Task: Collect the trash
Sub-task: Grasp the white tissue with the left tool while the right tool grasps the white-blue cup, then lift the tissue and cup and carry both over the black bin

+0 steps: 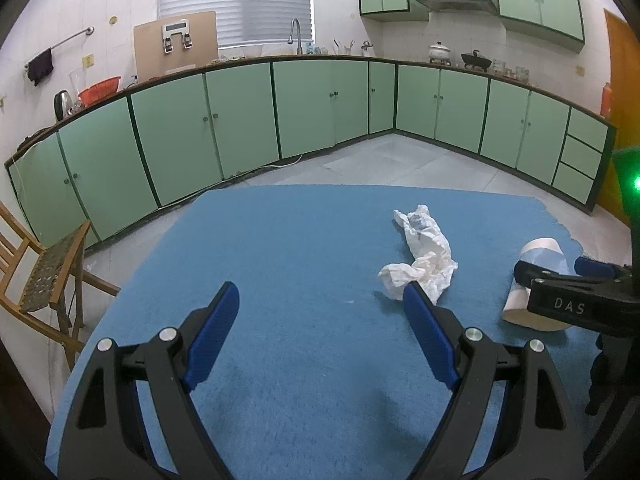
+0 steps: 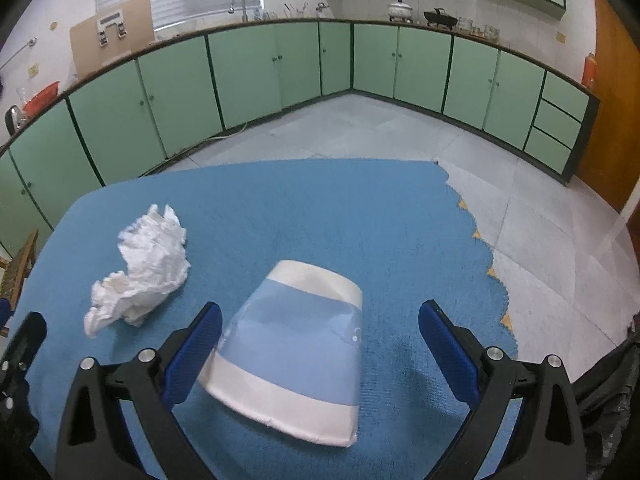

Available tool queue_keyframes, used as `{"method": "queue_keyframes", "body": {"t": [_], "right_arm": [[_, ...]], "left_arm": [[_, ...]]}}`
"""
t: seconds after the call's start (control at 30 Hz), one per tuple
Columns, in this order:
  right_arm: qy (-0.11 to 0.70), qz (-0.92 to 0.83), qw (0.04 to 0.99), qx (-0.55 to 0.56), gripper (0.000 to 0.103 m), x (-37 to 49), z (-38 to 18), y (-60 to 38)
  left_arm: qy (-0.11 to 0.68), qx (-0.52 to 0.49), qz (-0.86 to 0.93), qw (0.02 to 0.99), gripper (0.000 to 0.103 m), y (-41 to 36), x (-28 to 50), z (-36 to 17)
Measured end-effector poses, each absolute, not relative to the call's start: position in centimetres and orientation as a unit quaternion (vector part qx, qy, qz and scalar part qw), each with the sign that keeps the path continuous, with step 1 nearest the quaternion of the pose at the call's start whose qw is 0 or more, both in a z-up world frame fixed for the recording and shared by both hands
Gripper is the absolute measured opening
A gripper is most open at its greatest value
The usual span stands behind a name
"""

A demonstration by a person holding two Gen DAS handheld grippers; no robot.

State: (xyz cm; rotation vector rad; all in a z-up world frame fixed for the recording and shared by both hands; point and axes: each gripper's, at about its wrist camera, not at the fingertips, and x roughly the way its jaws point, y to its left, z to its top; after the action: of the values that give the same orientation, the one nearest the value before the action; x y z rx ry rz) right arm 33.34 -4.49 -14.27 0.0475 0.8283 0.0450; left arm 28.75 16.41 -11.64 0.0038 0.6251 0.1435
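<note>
The paper cup (image 2: 296, 344) lies on its side on the blue counter (image 2: 320, 208), between the open jaws of the right hand-held gripper (image 2: 320, 320). The crumpled tissue (image 1: 420, 260) lies just beside the left hand-held gripper (image 1: 320, 300), also open and empty.

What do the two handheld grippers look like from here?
Both the left gripper and right gripper have black plastic frames with triangular cutouts, silver pivot bolts and ribbed blue finger pads. Seen side-on, the right one bears white "DAS" lettering.
</note>
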Motion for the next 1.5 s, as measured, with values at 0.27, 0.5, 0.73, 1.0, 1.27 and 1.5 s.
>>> {"method": "queue_keyframes", "body": {"t": [0.27, 0.5, 0.73, 1.0, 1.27, 1.5], "right_arm": [[0.421, 0.089, 0.901, 0.048, 0.069, 33.8, -15.0, -4.6], [0.413, 0.107, 0.904, 0.043, 0.064, 33.3, -14.5, -4.8], [0.411, 0.093, 0.906, 0.04, 0.063, 33.3, -14.1, -7.3], [0.415, 0.088, 0.904, 0.046, 0.063, 33.6, -14.7, -9.0], [0.405, 0.09, 0.908, 0.058, 0.063, 33.0, -14.6, -9.1], [0.38, 0.099, 0.917, 0.065, 0.062, 31.1, -12.7, -9.6]], "left_arm": [[0.316, -0.003, 0.061, 0.947, 0.081, 16.5, 29.6, -12.1], [0.321, -0.003, 0.043, 0.946, 0.081, 15.6, 30.8, -12.3], [0.337, 0.003, 0.02, 0.941, 0.081, 13.1, 33.3, -12.9], [0.396, 0.008, 0.017, 0.918, 0.077, 11.3, 36.6, -14.8], [0.407, 0.01, 0.004, 0.913, 0.016, 11.1, 37.0, -15.1], [0.353, -0.009, 0.003, 0.936, 0.014, 11.1, 33.4, -12.7]]}}
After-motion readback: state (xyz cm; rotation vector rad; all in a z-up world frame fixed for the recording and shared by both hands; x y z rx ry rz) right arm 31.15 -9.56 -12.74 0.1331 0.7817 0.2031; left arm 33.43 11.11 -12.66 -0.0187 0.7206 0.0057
